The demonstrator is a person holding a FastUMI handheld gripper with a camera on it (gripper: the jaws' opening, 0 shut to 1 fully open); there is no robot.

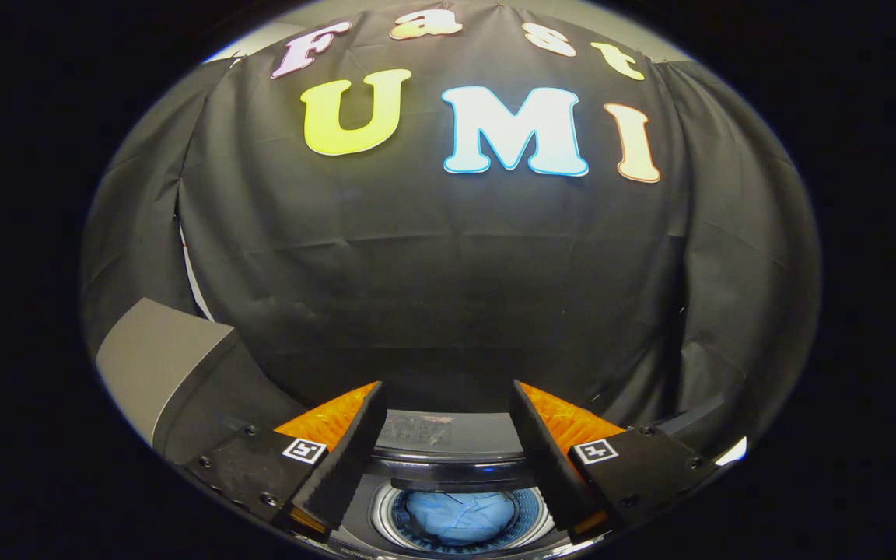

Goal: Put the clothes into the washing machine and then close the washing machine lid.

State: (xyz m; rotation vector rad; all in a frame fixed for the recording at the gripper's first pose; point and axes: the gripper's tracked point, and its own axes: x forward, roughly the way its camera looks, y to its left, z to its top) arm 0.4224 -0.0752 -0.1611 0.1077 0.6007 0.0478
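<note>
Left side: a grey box-shaped unit (pixel 156 362) against the black cloth wall (pixel 448 288).
Gripper (pixel 446 404): fingers spread wide, holding nothing.
Washing machine (pixel 448 439): below and between the fingers, lid open.
Clothes (pixel 460 516): blue bundle inside the drum.

- Black cloth wall (pixel 432 295) hangs ahead of me, creased, in draped panels with seams down each side.
- Grey flat-sided box (pixel 156 362) stands low at my left, against the cloth.

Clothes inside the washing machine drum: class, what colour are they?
Light blue clothes, best seen in the gripper view, between the open hand-held gripper's fingers.
</note>
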